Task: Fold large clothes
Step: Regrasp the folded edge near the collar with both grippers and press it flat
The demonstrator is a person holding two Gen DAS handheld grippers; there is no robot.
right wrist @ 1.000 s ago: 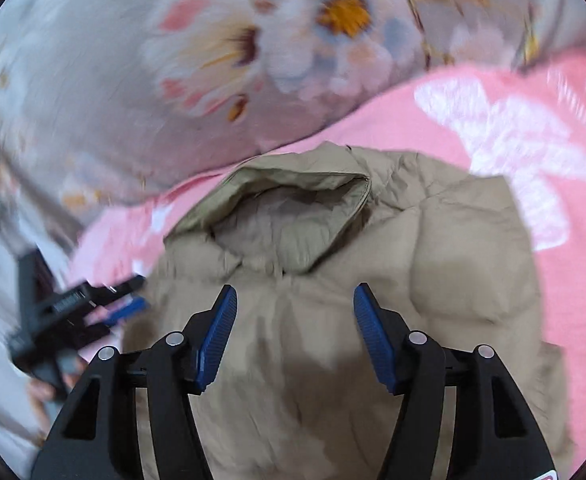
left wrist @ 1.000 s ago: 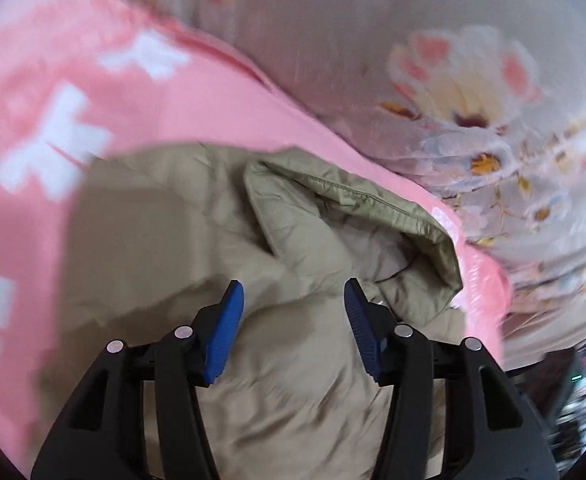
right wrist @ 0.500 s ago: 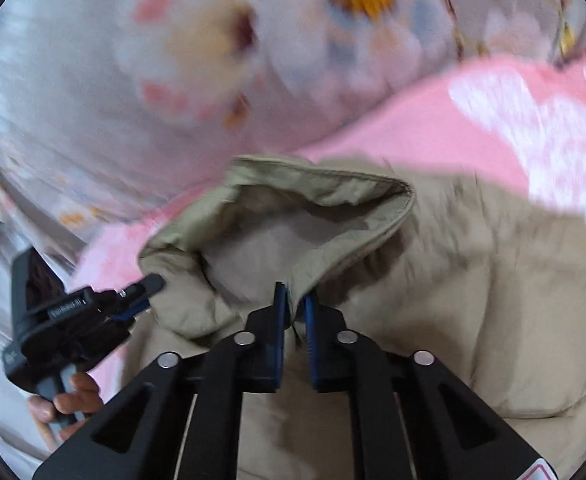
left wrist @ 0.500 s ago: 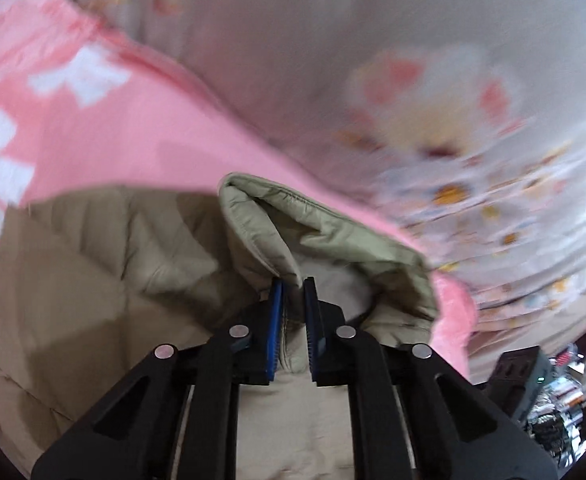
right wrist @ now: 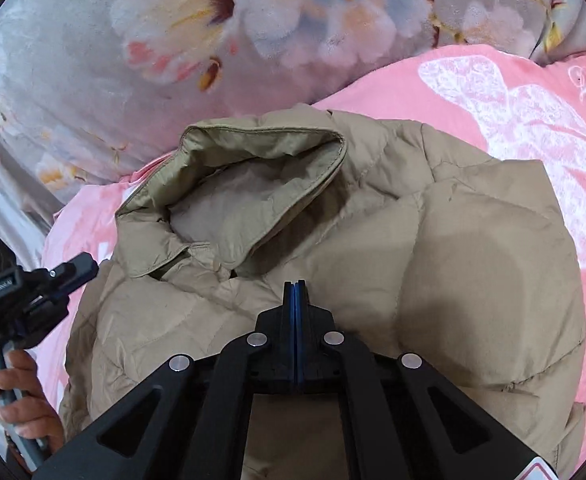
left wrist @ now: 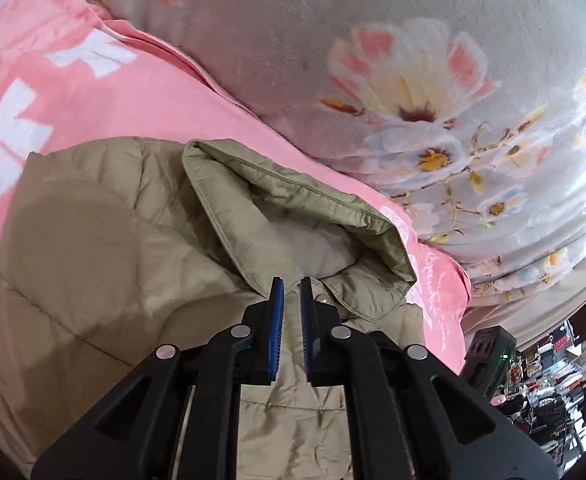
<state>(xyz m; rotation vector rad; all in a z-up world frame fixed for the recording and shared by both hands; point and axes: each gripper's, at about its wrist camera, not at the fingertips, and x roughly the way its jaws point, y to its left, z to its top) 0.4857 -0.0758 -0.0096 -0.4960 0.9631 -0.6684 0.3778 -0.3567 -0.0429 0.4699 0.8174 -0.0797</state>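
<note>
Left gripper (left wrist: 291, 286) narrowed to a slim gap, right gripper (right wrist: 295, 286) pressed fully together, both just below the collar (right wrist: 253, 168), whether they pinch cloth cannot be told | tan puffer jacket (right wrist: 433, 280) lies on pink blanket (right wrist: 393, 80), floral quilt (right wrist: 173, 60) beyond collar | risk: slick padded fabric slipping free, collapsing the fold

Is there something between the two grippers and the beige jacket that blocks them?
Nothing visible does. The left gripper and the right gripper both sit directly over the beige puffer jacket, near its hood.
</note>
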